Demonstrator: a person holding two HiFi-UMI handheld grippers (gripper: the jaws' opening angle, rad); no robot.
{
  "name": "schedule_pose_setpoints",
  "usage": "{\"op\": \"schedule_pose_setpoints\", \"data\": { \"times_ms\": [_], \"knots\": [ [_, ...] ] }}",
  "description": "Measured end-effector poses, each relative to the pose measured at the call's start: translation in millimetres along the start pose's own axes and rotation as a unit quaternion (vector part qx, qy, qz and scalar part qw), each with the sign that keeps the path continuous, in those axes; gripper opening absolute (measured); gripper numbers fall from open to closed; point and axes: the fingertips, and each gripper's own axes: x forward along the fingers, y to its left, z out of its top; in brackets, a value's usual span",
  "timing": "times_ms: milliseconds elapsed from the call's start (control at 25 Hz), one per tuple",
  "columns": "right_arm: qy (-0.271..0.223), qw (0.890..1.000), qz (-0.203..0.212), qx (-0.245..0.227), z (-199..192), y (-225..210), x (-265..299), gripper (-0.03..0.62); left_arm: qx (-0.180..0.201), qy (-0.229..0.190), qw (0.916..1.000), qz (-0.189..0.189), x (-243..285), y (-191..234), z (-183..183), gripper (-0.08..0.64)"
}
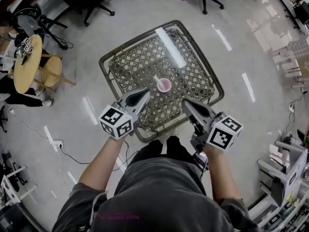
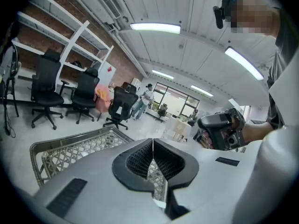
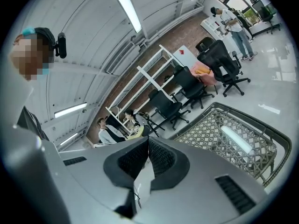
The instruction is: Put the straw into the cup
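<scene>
Since the straw (image 1: 157, 79) seems to stand already in the pink cup (image 1: 164, 85) at the middle of the desk (image 1: 140, 62), I should draw my left tongs (image 1: 144, 94) and right tongs (image 1: 186, 104), both closed and empty below it, away without knocking the cup.

Right gripper (image 3: 149, 139) closed, empty, lattice table (image 3: 208, 129) beyond

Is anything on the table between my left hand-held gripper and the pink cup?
Nothing visible does. In the head view, only the bare lattice top of the table lies between the left hand-held gripper, shut and empty, and the pink cup. The straw already appears to stand tilted in the cup.
</scene>
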Motion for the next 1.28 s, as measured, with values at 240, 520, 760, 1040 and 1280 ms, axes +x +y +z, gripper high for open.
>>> {"op": "schedule_pose_setpoints", "data": {
  "times_ms": [240,520,760,1040,1280],
  "knots": [
    [0.000,1.000,0.006,-0.007,5.9,3.6,0.8,0.014,0.005,0.001,1.0000,-0.001,-4.4,-8.6,3.5,0.011],
    [0.005,1.000,0.007,-0.024,12.1,6.6,4.8,0.014,0.007,0.000,1.0000,-0.003,-6.9,-11.5,10.8,0.011],
    [0.004,0.999,0.011,-0.040,16.3,8.6,1.9,0.014,0.008,-0.001,1.0000,-0.005,-2.9,-17.2,14.9,0.009],
    [0.004,0.999,0.014,-0.042,17.5,7.1,-0.9,0.014,0.008,-0.002,0.9999,-0.006,1.1,-21.8,17.0,0.010],
    [0.011,0.999,0.015,-0.051,13.3,5.6,-2.7,0.014,0.006,0.000,1.0000,-0.006,4.1,-24.2,14.2,0.009]
  ]
}}
